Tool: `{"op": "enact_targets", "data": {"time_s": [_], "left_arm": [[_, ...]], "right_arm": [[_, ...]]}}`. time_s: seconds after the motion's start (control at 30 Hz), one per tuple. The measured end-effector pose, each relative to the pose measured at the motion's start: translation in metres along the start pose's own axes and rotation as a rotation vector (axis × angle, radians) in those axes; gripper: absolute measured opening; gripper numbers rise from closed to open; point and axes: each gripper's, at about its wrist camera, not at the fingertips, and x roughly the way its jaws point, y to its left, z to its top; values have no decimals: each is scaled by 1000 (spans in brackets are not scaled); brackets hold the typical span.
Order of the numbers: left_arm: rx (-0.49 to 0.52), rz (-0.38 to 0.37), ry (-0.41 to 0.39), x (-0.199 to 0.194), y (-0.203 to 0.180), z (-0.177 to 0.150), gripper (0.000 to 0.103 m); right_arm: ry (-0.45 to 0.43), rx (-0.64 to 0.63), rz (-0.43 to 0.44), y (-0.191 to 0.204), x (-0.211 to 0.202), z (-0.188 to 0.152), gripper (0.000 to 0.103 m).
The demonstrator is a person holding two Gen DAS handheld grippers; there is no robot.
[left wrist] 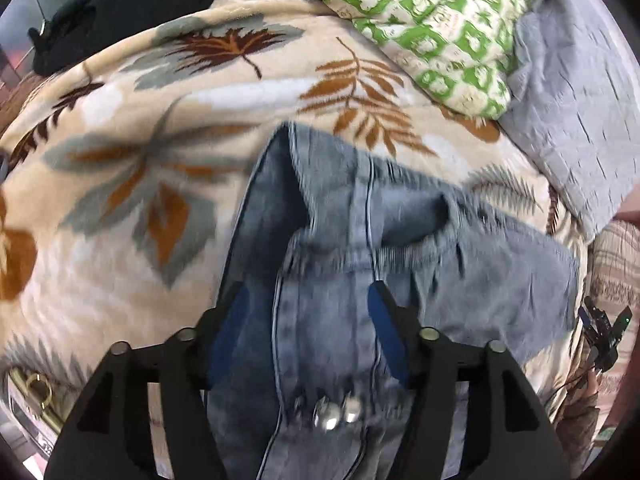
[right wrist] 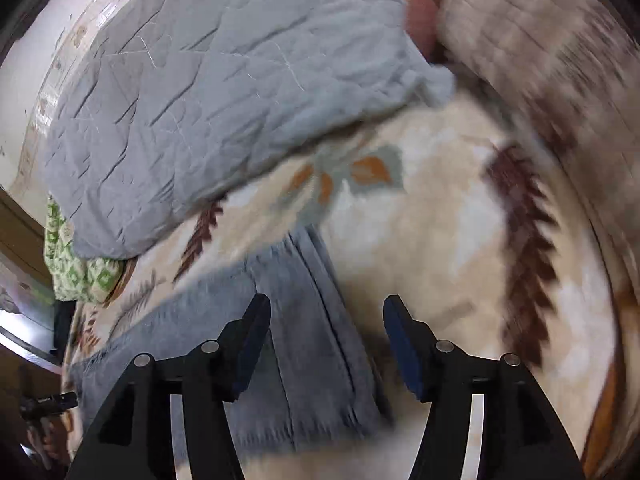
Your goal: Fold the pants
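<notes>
Light blue jeans (left wrist: pixel 340 240) lie crumpled on a cream blanket with a leaf print (left wrist: pixel 120 160). In the left wrist view the waistband with metal buttons (left wrist: pixel 332 416) sits between the fingers of my left gripper (left wrist: pixel 308 300), which is open just above the denim. In the right wrist view a leg end of the jeans (right wrist: pixel 304 320) with a frayed hem lies under my right gripper (right wrist: pixel 326 308), which is open with the denim below its left finger. The right gripper also shows at the right edge of the left wrist view (left wrist: pixel 604 328).
A green-and-white patterned pillow (left wrist: pixel 432 20) and a grey quilt (right wrist: pixel 220 80) lie at the far side of the bed. A black garment (left wrist: pixel 120 4) sits at the far left. A beige plaid blanket (right wrist: pixel 540 40) lies at the right.
</notes>
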Motion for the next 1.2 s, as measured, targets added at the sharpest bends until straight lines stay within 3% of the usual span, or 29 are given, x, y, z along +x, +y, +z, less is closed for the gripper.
{"op": "enact_targets", "data": {"time_s": [0.07, 0.17, 0.23, 0.27, 0.37, 0.47, 0.53, 0.67, 0.73, 0.83, 0.9, 0.97, 1.07, 1.2], "left_arm": [[20, 21, 18, 7, -6, -15, 62], [39, 110, 51, 19, -7, -30, 63], [59, 144, 25, 15, -13, -35, 63], [49, 148, 29, 12, -14, -36, 63], [-12, 31, 20, -13, -7, -48, 63], [-43, -36, -41, -32, -1, -65, 68], [-12, -16, -95, -39, -4, -75, 68], [55, 107, -112, -38, -7, -80, 68], [31, 87, -104, -41, 2, -79, 68], [-28, 81, -132, -44, 14, -79, 68], [-58, 90, -147, -45, 21, -77, 68], [-52, 151, -150, -47, 29, -67, 68], [-19, 227, -115, -45, 35, -49, 68], [-7, 252, -115, -60, 42, -19, 68]], "right_arm": [[36, -3, -33, -2, 6, -18, 62], [38, -62, -127, 10, 10, -36, 60], [51, -77, -183, 18, 1, -41, 60], [46, -62, -168, 19, -8, -44, 60], [-9, -44, -101, 27, -49, -59, 64], [-65, -54, -97, 43, -89, -85, 85], [-88, -44, -101, 53, -106, -102, 96], [-72, -10, -145, 60, -123, -129, 99], [5, 0, -155, 60, -113, -138, 99], [38, -33, -221, 65, -112, -150, 99], [44, -116, -314, 73, -108, -147, 99], [31, -212, -392, 81, -103, -137, 99], [32, -231, -403, 76, -94, -116, 99], [6, -220, -408, 68, -77, -72, 99]]}}
